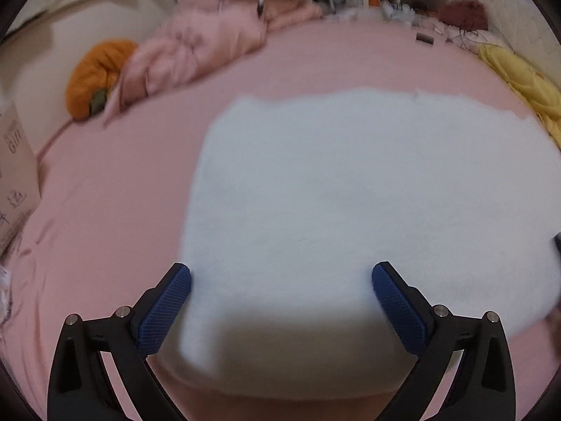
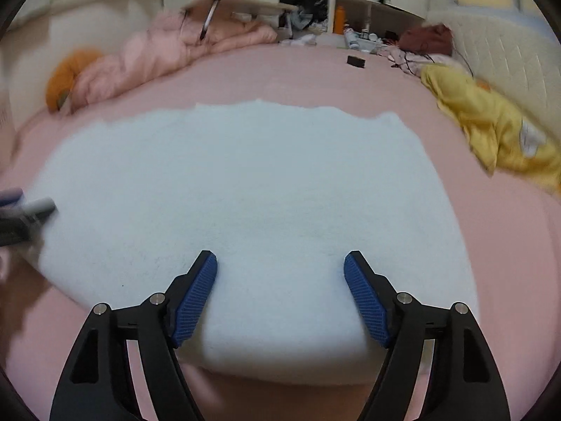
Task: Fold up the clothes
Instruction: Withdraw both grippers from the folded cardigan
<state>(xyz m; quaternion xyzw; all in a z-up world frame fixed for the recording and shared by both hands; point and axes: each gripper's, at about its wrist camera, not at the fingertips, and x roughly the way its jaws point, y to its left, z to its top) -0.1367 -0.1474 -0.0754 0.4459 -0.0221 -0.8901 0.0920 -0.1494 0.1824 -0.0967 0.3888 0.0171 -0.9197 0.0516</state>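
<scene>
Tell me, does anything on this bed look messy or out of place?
The white fleecy garment lies flat on the pink sheet, but its far edge is ragged and uneven. Around it things are untidy: a crumpled yellow cloth at the right edge, a bunched pink quilt and an orange cushion at the far left.

bedsheet [image 2: 491,245]: pink, spread flat
quilt [image 2: 168,45]: pink, crumpled at far edge
cushion [image 1: 94,77]: orange, beside quilt
box [image 1: 15,175]: cardboard, left edge

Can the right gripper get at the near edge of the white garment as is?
Probably yes: the right gripper is open, right over the white garment, and nothing lies between it and the near edge.
</scene>
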